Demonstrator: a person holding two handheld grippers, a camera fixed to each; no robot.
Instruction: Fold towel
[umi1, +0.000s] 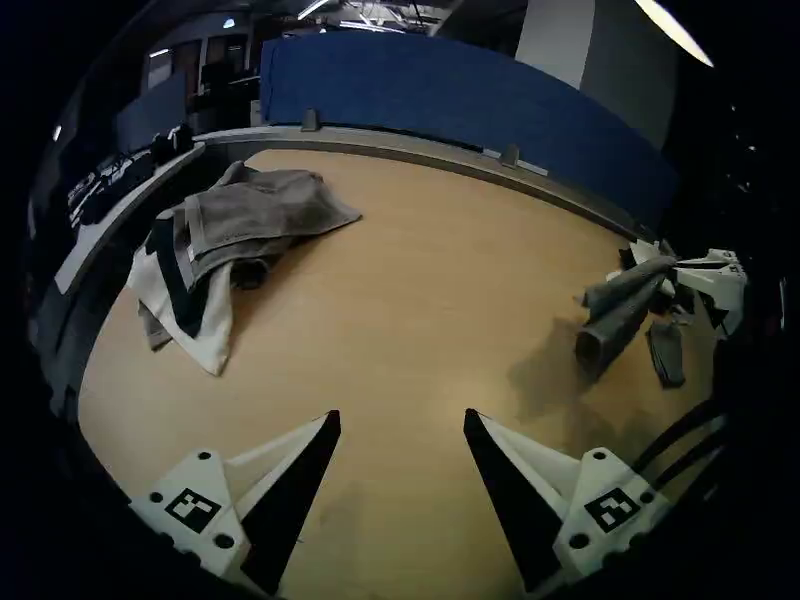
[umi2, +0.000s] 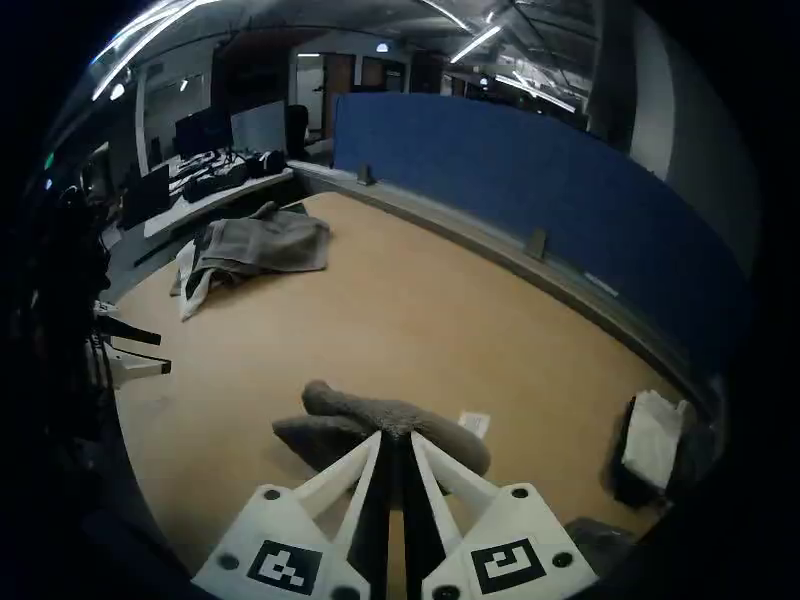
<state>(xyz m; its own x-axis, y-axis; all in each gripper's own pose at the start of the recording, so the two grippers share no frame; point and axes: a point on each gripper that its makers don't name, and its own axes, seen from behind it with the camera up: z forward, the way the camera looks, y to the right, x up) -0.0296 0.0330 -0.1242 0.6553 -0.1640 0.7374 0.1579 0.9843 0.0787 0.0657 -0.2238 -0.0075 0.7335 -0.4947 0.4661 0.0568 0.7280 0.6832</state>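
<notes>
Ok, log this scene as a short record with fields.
table: wooden, blue partition behind it
towel pile: grey and white towels, crumpled, at the far end
left hand-held gripper: open, over bare table
right hand-held gripper: shut on grey towel
grey towel: bunched, not folded

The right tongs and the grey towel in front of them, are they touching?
Touching. The right gripper view shows the right tongs shut, the grey towel pinched at their tips.
</notes>
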